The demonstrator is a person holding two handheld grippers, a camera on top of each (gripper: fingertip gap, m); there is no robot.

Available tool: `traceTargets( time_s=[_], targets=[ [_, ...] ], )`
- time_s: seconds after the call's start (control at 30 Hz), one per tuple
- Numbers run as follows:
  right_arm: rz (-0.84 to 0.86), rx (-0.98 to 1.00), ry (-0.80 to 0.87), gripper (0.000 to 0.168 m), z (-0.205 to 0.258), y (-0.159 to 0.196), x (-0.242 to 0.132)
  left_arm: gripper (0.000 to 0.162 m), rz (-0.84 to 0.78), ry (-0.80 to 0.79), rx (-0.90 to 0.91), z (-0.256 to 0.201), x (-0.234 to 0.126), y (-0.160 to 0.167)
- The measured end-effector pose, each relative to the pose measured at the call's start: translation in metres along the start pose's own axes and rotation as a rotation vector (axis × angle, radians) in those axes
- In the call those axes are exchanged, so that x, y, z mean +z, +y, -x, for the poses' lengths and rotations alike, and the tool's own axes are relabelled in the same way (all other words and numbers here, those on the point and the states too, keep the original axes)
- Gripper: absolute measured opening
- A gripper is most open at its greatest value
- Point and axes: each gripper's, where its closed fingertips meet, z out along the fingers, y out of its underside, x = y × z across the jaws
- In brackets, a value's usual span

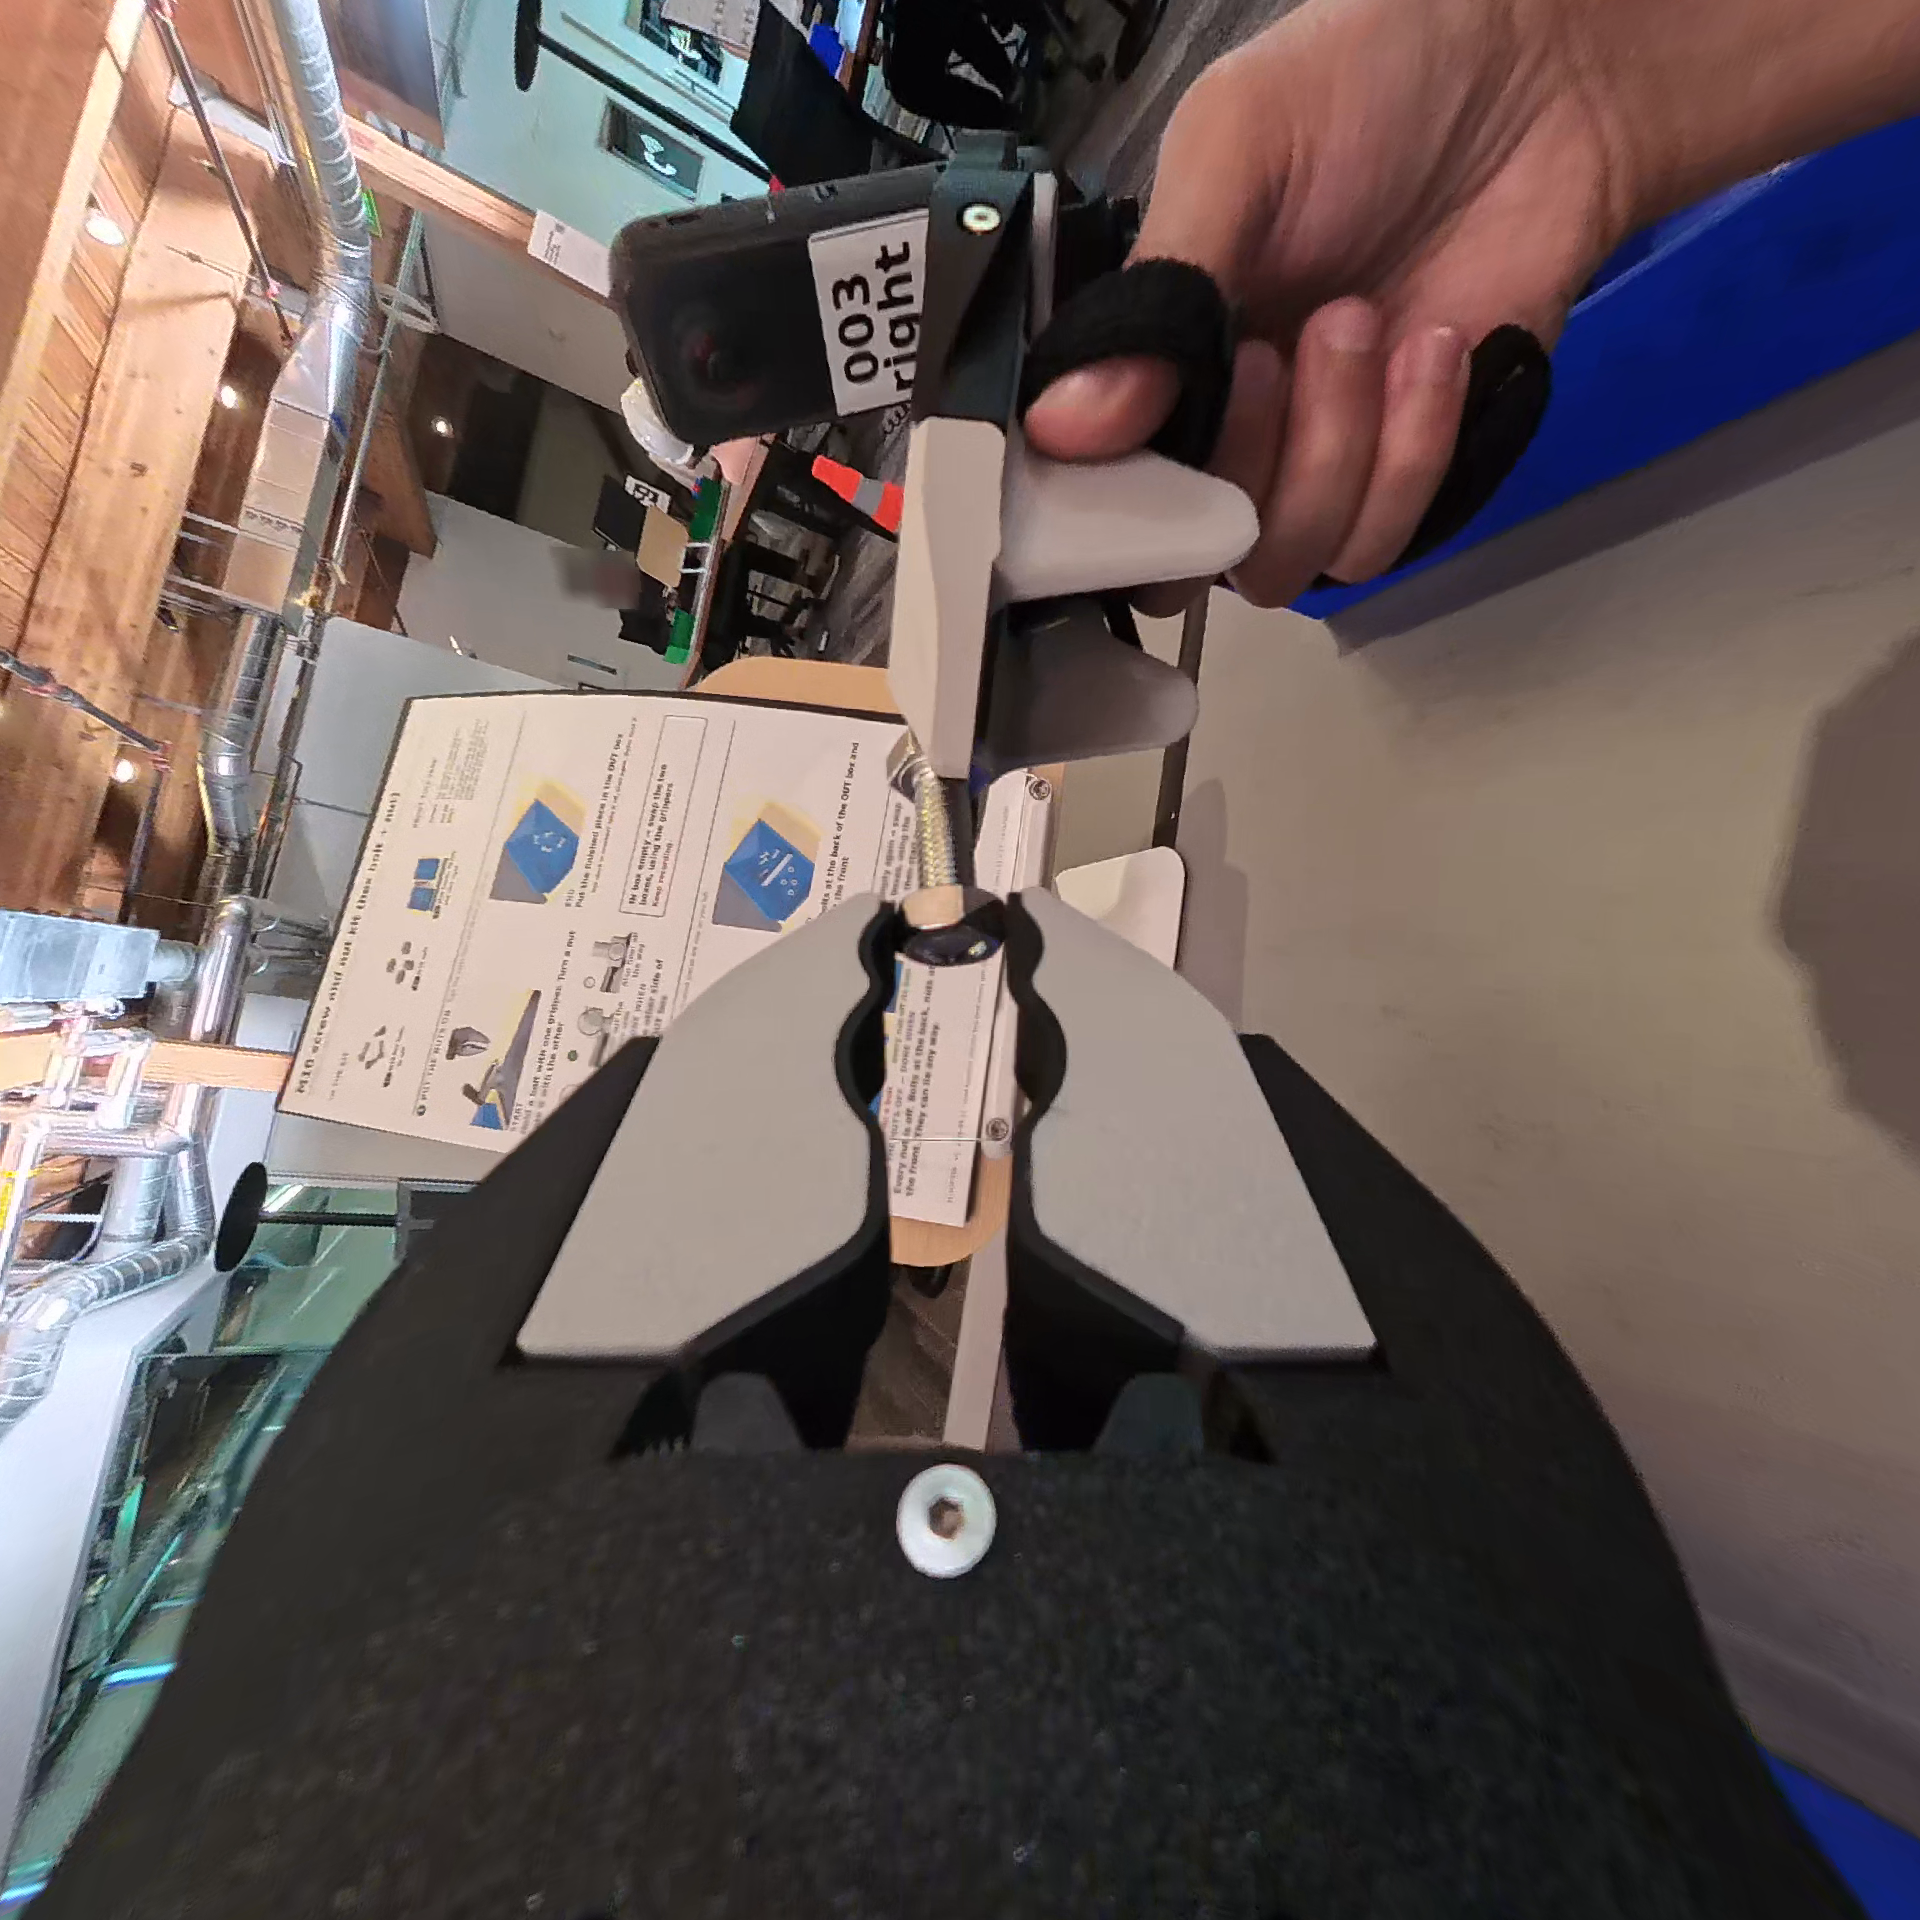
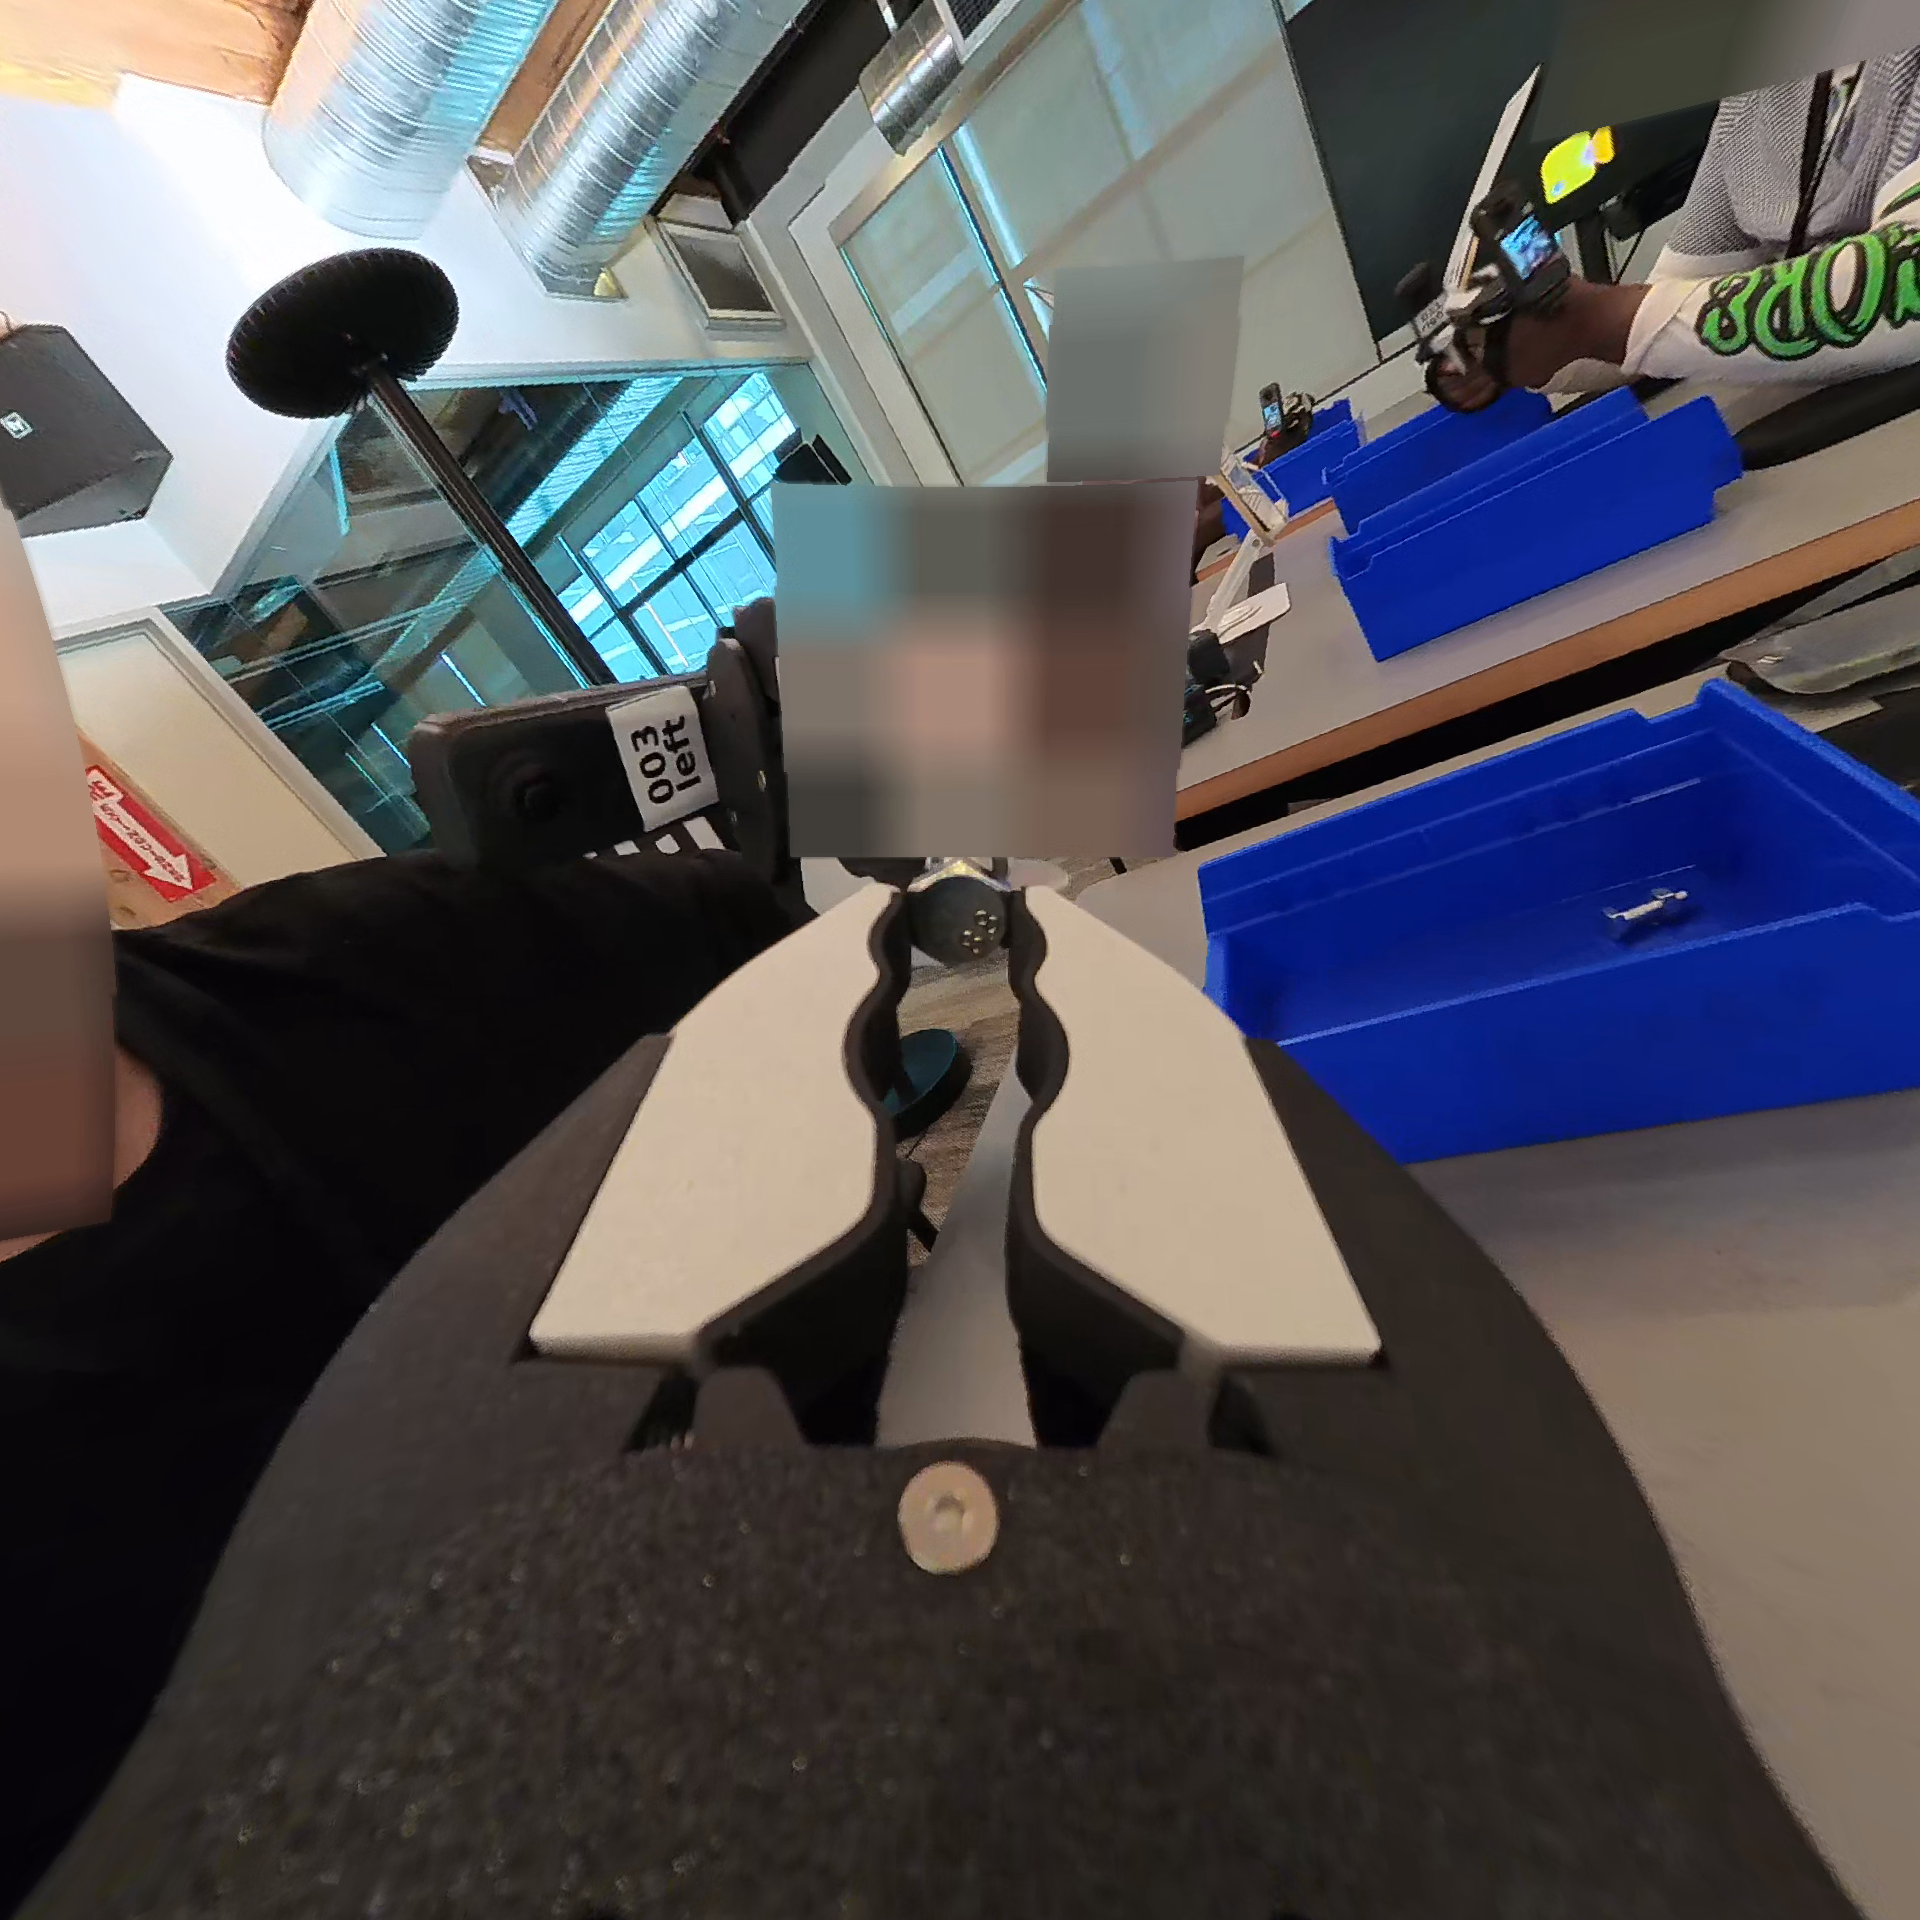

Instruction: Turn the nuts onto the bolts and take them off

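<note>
Between both claws — left claw [image 1: 940, 925] on nut [image 1: 928, 906], right claw [image 2: 954, 914] on bolt [image 1: 932, 821].

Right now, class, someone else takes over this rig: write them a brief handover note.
Left gripper: shut on one end of the bolt.
Right gripper: shut on the bolt's other end, at its head.
The bolt is held in the air between the two grippers; the nut's position cannot be told.
Blue bin: holds one small metal piece.
Left: finish turning, then bin the piece.

Bolt [image 2: 954, 925] shank behind mosaic patch
</note>
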Motion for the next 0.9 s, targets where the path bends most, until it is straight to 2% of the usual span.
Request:
traceTargets(
  time_s=[0.1,0.2,0.3,0.4,0.57,0.63,0.73,0.8,0.83,0.87,0.9],
  targets=[
    [0.012,-0.020,0.014,0.018,0.000,0.001,0.000,0.018,-0.012,0.047,-0.089,-0.002,0.000,-0.001],
    [0.027,-0.102,0.037,0.018,0.003,0.001,-0.001,0.018,-0.071,0.206,-0.376,-0.006,-0.001,-0.005],
    [0.037,-0.208,0.067,0.018,0.009,0.000,0.000,0.018,-0.159,0.433,-0.741,-0.008,-0.006,-0.014],
    [0.059,-0.399,0.108,0.018,0.017,0.002,0.002,0.018,-0.285,0.693,-1.082,-0.005,-0.016,-0.027],
    [0.124,-0.725,0.223,0.018,0.024,0.007,0.003,0.017,-0.369,1.105,-1.494,-0.010,-0.026,-0.037],
    [0.166,-0.800,0.287,0.017,0.019,0.009,0.001,0.017,-0.358,1.199,-1.633,-0.011,-0.023,-0.035],
    [0.162,-0.754,0.294,0.017,0.015,0.008,-0.001,0.018,-0.366,1.244,-1.697,-0.011,-0.019,-0.032],
    [0.124,-0.705,0.285,0.017,0.012,0.003,-0.003,0.019,-0.397,1.203,-1.638,-0.007,-0.017,-0.031],
    [0.113,-0.681,0.279,0.017,0.011,0.002,-0.004,0.030,-0.387,1.162,-1.585,-0.007,-0.015,-0.030],
    [0.104,-0.658,0.273,0.017,0.010,0.001,-0.005,0.051,-0.362,1.097,-1.531,-0.008,-0.011,-0.026],
    [0.086,-0.635,0.268,0.018,0.010,-0.001,-0.006,0.065,-0.326,1.012,-1.451,-0.010,-0.007,-0.021]
  ],
)
